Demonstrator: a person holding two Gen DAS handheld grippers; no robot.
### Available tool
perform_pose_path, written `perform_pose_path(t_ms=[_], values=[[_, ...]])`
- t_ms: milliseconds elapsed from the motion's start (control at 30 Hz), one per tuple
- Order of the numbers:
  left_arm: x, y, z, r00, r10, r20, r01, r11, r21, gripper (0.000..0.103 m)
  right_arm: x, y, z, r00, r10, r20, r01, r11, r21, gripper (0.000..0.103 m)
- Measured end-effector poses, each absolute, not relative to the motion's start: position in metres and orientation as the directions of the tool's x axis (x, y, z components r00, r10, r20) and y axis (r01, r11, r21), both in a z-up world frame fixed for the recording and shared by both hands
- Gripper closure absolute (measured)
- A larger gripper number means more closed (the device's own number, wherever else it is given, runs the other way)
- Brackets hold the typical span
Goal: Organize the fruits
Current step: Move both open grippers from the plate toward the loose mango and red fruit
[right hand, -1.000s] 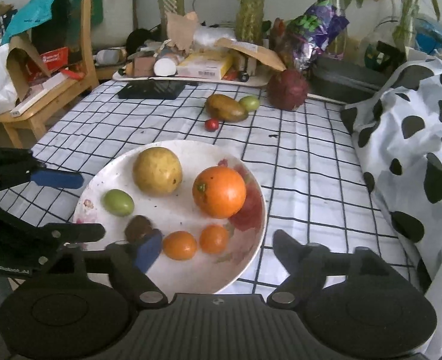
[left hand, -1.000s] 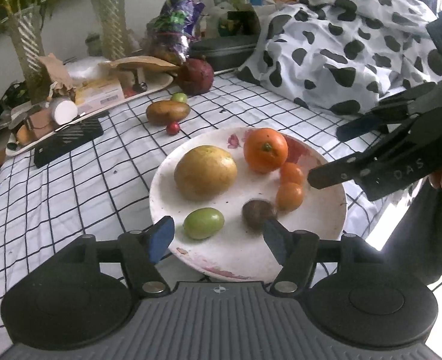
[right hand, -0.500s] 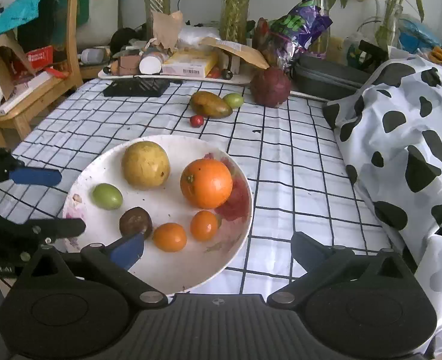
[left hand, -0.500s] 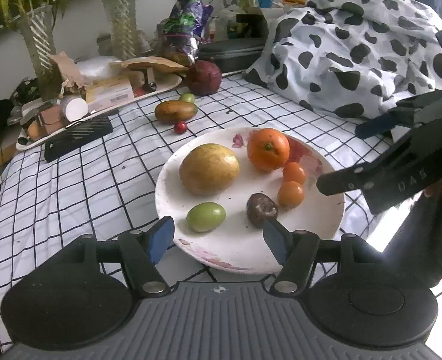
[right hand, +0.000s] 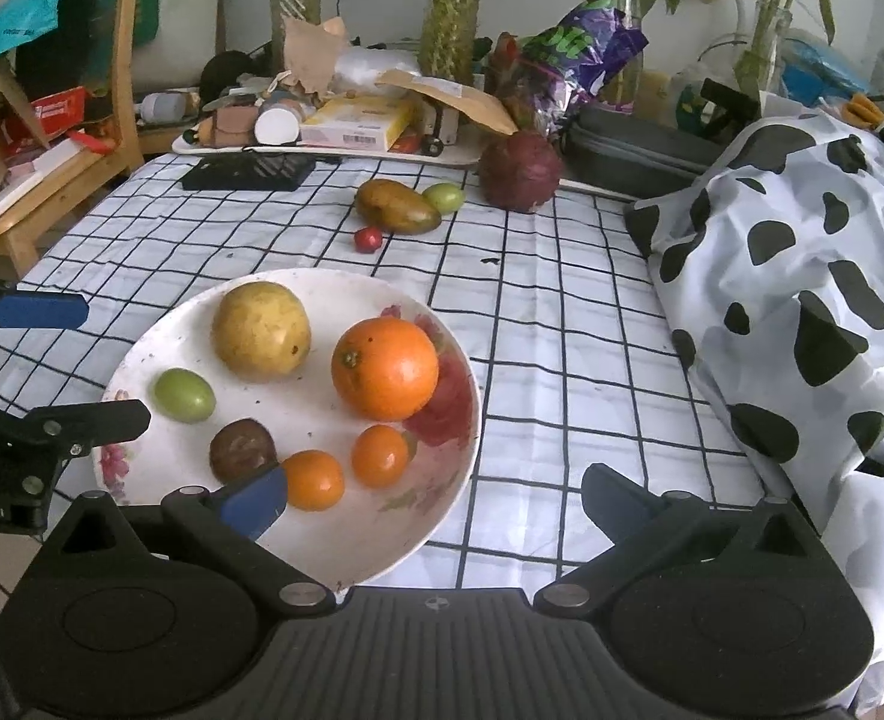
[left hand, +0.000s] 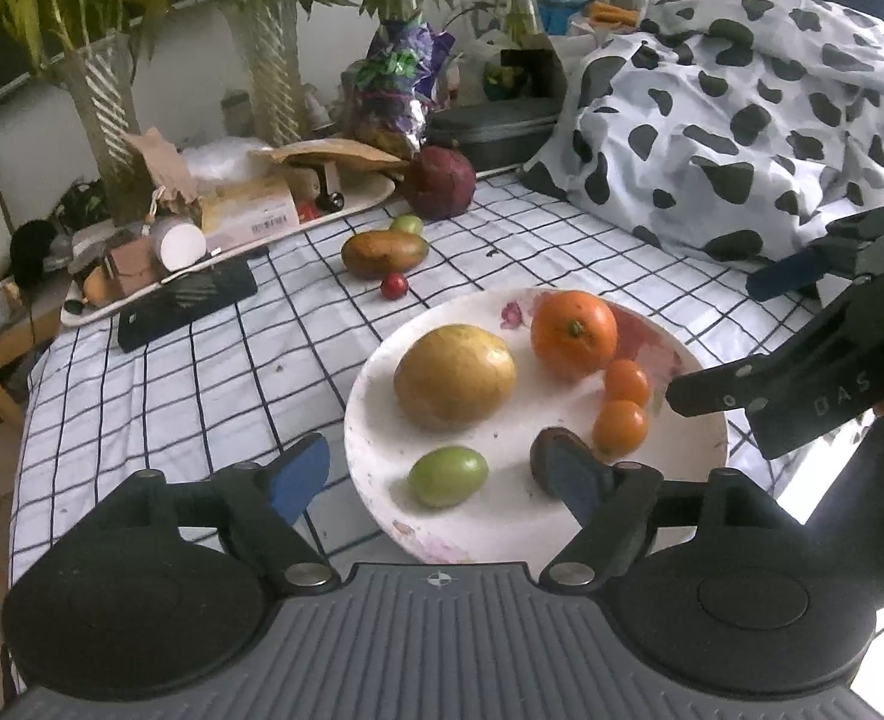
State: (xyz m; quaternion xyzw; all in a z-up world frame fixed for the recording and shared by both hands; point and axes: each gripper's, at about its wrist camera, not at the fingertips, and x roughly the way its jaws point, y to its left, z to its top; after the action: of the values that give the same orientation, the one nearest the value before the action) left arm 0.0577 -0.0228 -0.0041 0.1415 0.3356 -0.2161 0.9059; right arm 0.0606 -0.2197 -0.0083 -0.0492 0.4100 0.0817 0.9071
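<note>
White and flower-printed, the plate [right hand: 442, 480] on the checked bench [right hand: 562, 330] carries a big orange [right hand: 384, 369], two small oranges [right hand: 378, 456], a yellow fruit [right hand: 260, 328], a green fruit [right hand: 183, 394] and a dark fruit [right hand: 242, 449]. A mango [right hand: 396, 206] and red berry [right hand: 368, 238] lie well beyond. Both the left claw [left hand: 435, 474] and right claw [right hand: 435, 498] gape wide, holding nothing.

Left gripper [left hand: 438, 474] spread wide above white plate [left hand: 375, 420] — empty; plate carries orange [left hand: 574, 330], yellow fruit [left hand: 454, 375], green fruit [left hand: 448, 476]; right gripper [left hand: 736, 342] at plate's right rim — parted.
</note>
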Motion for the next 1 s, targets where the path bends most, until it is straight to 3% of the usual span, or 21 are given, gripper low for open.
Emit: perform_pose_path(t_ms=[500,1000], values=[[0.091,-0.021,0.0,0.713,-0.304,-0.631,0.465,0.88,0.101,0.024,0.079,-0.24,-0.003,0.701,0.039,-0.712,-0.078,0.997,-0.021,0.0],[0.136,-0.018,-0.009,0.705,-0.31,-0.638,0.445,0.893,0.058,0.024,0.111,-0.244,-0.005,0.712,0.01,-0.702,-0.078,0.995,-0.066,0.0]])
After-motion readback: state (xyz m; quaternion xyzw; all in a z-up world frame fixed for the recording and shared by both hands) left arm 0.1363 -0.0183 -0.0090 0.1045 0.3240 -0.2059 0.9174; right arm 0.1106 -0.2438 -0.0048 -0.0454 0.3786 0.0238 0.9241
